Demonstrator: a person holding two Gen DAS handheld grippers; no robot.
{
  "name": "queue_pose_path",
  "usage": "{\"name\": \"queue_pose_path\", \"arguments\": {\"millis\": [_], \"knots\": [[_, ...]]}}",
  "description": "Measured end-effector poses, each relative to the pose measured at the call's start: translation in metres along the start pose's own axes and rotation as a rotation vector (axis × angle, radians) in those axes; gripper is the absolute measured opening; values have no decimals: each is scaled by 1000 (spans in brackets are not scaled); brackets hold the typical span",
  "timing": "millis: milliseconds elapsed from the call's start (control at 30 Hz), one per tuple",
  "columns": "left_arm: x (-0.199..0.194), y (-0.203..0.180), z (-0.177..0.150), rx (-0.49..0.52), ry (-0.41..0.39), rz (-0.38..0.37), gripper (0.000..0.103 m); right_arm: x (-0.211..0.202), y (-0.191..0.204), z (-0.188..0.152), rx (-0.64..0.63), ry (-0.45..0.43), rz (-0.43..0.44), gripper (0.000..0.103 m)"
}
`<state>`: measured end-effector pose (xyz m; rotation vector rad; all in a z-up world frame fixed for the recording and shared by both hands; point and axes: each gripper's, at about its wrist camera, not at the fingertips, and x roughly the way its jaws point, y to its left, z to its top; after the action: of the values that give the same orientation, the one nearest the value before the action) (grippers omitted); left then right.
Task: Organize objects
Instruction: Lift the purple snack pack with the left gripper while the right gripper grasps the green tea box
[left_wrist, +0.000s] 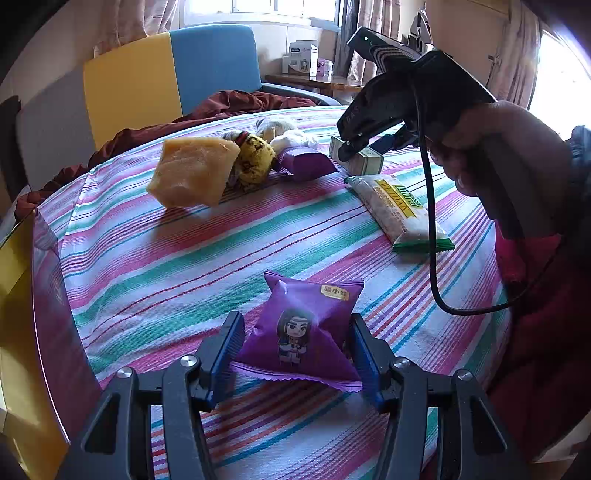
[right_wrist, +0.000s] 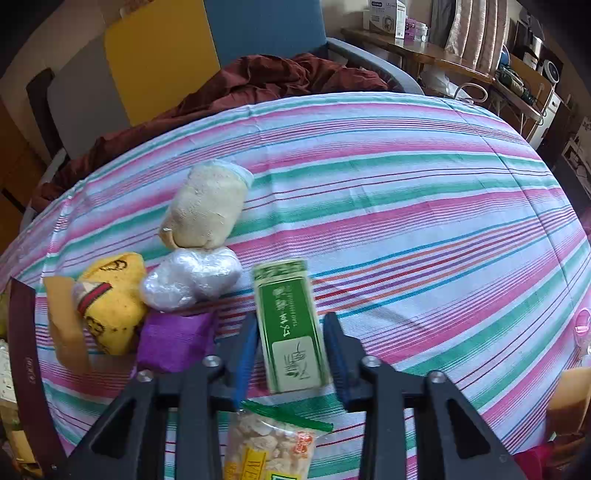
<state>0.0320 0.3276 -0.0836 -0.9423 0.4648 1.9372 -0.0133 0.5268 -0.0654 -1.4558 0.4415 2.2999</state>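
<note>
Counter (left_wrist: 229, 236): I am looking at a striped cloth in pink, green and white spreading across nearly the whole of both views.
Chair (left_wrist: 173, 70): a yellow and blue seat is standing in the upper left of the left wrist view, with a dark red blanket (left_wrist: 236, 105) bunching below it at the counter's far edge.
Right gripper (right_wrist: 290, 349): I am seeing its fingers flanking a green box (right_wrist: 291, 332) at lower centre of the right wrist view; a sliver of gap is showing on each side, so I cannot tell whether the pads are pressing. In the left wrist view it is coming down from the upper right, held in a hand (left_wrist: 491, 147).
Left gripper (left_wrist: 297, 345): its fingers are standing partly apart at bottom centre, pressing on both sides of a purple snack packet (left_wrist: 303, 328) that is bulging between them.
Sponge (left_wrist: 192, 173): a tan block is lying upper left of centre, touching a yellow pouch (left_wrist: 255, 158).
Clear snack bag (left_wrist: 399, 206): lying at right, just below the green box.
Second purple packet (left_wrist: 306, 162): sitting beside the yellow pouch.
Beige pouch (right_wrist: 207, 206): resting left of centre, touching a crumpled plastic wrap (right_wrist: 192, 277).
</note>
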Motion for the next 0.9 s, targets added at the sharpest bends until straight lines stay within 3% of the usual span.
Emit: {"name": "queue_pose_path", "arguments": {"millis": [233, 433, 600, 733, 900], "knots": [[-16, 0, 2, -20, 24, -8, 57, -3, -12, -2, 45, 0, -17, 30], [-71, 7, 4, -52, -55, -8, 57, -10, -13, -2, 48, -20, -41, 30], [-115, 64, 1, -256, -77, 36, 57, -13, -8, -2, 32, -33, -54, 30], [-146, 123, -16, -431, -82, 136, 57, -19, -7, -2, 31, -57, -56, 30], [-158, 177, -52, -574, 0, 269, 57, -25, -3, -3, 20, -78, -48, 30]]}}
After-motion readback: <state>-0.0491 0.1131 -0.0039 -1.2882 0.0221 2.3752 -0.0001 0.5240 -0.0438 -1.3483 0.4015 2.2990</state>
